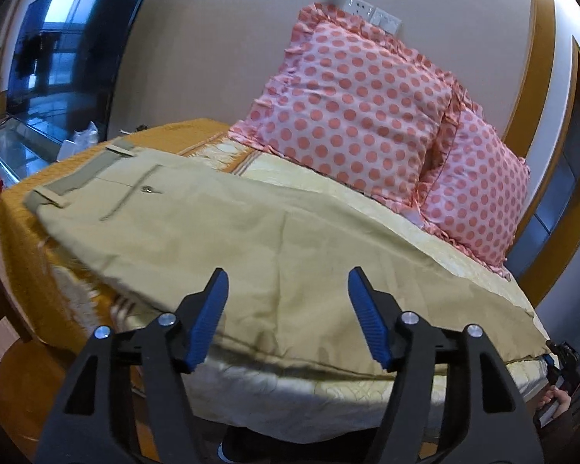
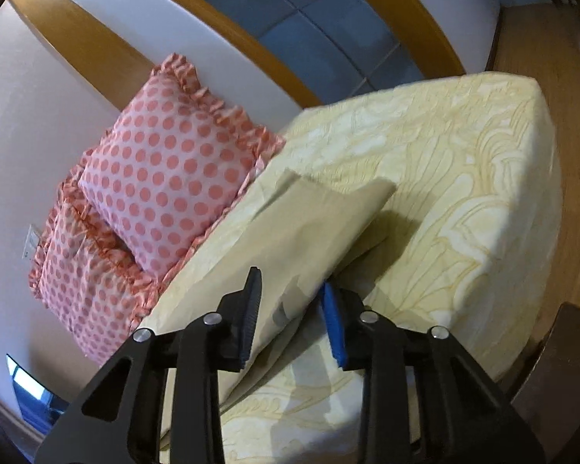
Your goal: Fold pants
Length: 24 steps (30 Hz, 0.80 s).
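Khaki pants (image 1: 228,232) lie flat along the bed, waistband with belt loops at the far left, legs running toward the right. My left gripper (image 1: 288,290) is open and empty, hovering over the near edge of the pants around mid-leg. In the right wrist view the leg end of the pants (image 2: 305,232) is lifted off the bed, with fabric between my right gripper's (image 2: 292,294) fingers. The jaws stand partly apart around the cloth, and a shadow falls beneath the raised hem. The right gripper also shows at the far right of the left wrist view (image 1: 556,355).
Two pink polka-dot pillows (image 1: 352,104) lean against the wall behind the pants. The bed has a pale yellow patterned cover (image 2: 464,193) and an orange blanket (image 1: 23,232) at the left end. Wooden floor (image 2: 576,116) lies past the bed's end.
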Tool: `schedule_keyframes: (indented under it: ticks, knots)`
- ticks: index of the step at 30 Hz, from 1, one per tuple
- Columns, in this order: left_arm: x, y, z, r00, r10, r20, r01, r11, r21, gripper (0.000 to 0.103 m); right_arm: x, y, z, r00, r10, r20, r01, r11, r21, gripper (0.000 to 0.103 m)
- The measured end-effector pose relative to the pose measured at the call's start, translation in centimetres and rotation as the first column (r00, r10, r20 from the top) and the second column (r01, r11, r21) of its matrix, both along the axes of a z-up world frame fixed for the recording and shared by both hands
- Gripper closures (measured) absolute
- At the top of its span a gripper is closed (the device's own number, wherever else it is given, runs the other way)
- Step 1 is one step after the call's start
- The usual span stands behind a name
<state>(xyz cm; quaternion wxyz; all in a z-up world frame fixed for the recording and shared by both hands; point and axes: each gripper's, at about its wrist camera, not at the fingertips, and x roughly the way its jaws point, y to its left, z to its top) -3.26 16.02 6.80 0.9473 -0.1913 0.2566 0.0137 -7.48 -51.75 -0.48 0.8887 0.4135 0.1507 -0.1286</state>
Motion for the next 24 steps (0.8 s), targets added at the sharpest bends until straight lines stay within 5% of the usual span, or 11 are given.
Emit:
schedule_keyframes:
  ticks: [2, 9, 15, 18, 21, 24]
  knots:
    - [0.8, 0.0, -0.9, 1.0, -0.001, -0.029, 0.001, 1.0, -0.011, 0.037, 0.1, -0.1, 0.0, 0.999, -0.03, -0.021, 0.029, 0.998, -0.062, 0.1]
    - [1.5, 0.3, -2.7, 0.999, -0.014, -0.044, 0.012, 0.999, -0.035, 0.036, 1.6, 0.7, 2.1, 0.999, 0.038, 0.037, -0.034, 0.993, -0.111, 0.1]
    - [1.2, 0.2, -2.9, 0.999, -0.019, -0.03, 0.018, 0.999, -0.034, 0.032, 6.5, 7.8, 9.0, 0.943, 0.284, 0.17, -0.248, 0.947, -0.206, 0.101]
    - [0.9, 0.3, -2.5, 0.999, -0.028, -0.015, 0.027, 0.998, -0.06, 0.032, 9.4, 14.7, 11.7, 0.85, 0.484, 0.207, -0.428, 0.865, -0.264, 0.101]
    - [0.2, 0.7, -1.4, 1.0, -0.009, 0.018, 0.01, 0.997, -0.074, 0.032, 12.1, 24.5, 11.4, 0.694, 0.708, 0.132, -0.646, 0.693, -0.319, 0.101]
    - [-1.1, 1.6, -0.4, 0.998, 0.045, 0.049, -0.043, 0.998, -0.039, 0.032, 13.4, 32.5, 8.4, 0.557, 0.827, -0.081, -0.787, 0.495, -0.368, 0.1]
